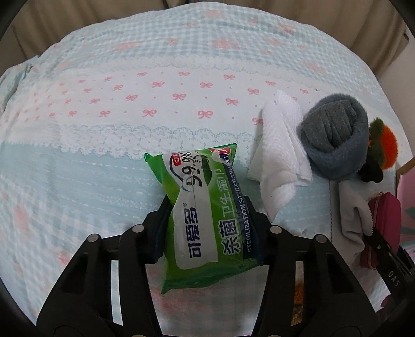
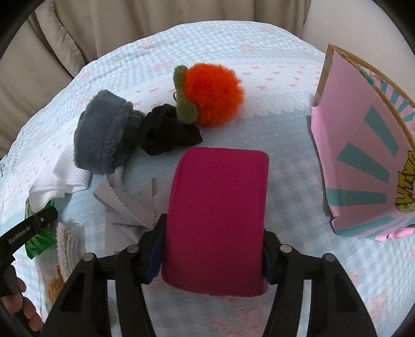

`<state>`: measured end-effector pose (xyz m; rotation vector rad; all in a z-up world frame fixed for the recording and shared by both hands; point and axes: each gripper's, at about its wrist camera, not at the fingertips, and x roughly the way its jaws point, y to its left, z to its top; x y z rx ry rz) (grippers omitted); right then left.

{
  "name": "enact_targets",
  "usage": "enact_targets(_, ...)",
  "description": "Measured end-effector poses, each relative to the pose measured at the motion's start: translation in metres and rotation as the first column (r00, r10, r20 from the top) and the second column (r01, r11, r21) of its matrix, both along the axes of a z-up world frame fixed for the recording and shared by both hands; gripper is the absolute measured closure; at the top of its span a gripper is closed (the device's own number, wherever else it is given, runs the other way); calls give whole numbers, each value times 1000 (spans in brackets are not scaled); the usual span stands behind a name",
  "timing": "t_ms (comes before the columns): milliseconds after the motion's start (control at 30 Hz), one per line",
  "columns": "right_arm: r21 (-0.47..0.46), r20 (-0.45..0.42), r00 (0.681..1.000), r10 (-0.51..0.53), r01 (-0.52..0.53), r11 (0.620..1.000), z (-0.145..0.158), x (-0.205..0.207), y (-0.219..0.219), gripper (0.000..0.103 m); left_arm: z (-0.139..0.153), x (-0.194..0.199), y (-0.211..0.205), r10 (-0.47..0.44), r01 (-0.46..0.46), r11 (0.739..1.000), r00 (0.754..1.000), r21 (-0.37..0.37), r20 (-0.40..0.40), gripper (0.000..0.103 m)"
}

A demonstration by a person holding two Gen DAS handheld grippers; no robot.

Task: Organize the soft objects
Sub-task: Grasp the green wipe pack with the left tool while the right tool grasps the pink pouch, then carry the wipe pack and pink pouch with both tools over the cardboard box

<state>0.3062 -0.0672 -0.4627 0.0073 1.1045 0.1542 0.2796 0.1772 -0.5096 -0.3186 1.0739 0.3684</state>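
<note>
My left gripper [image 1: 207,215] is shut on a green pack of wet wipes [image 1: 205,207] and holds it above the bedspread. My right gripper [image 2: 212,246] is shut on a magenta zip pouch [image 2: 218,220]; the pouch also shows in the left wrist view [image 1: 384,228]. On the bed lie a grey rolled fleece [image 2: 103,137], a black scrunchie [image 2: 168,132], an orange plush ball with green leaves [image 2: 212,96], a white cloth [image 1: 280,153] and a grey pinked-edge cloth [image 2: 129,204].
A pink and teal cardboard box [image 2: 363,155] stands at the right of the bed. The blue checked bedspread with pink bows [image 1: 155,90] stretches to the left. Beige curtains [image 2: 129,23] hang behind. A woven white item [image 2: 68,243] lies at the lower left.
</note>
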Motion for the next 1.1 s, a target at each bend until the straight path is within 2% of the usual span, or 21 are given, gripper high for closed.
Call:
enact_targets(233,20,25,999,-24,24,1000,14,-9,-5,55,23,-13,0,-28,29,1000,998,-3,52,63)
enact_targets(333,26,36,999,-41,40,999,26,-17,-10,55,41,-21,0,-36,36,999,997,1,68,63)
enact_targets(467,23,57,997,-48,46,999,55,-32,-14,56,78,-35,-3,-46,47,999,994,-2,100,63)
enact_targets(533,21,69,996,-48,46,999,78,-41,-16,56,100,-42,-4,-54,55,999,993,-2,108,64)
enact_targets(633,24,97,994,-46,44,999,123,-58,-23,56,148,-56,-9,-64,65,998,989,0,137,64)
enact_targets(867,39,181,982,-45,39,998,238,-92,-46,56,251,-75,-38,-100,105,994,972,-12,213,64)
enact_targets(1033,55,223,972,-69,58,997,288,-102,-73,56,302,-74,-83,-153,162,987,951,-12,268,64)
enact_targets(1100,59,239,968,-80,68,996,304,-101,-90,56,314,-69,-105,-174,185,983,944,-13,281,64)
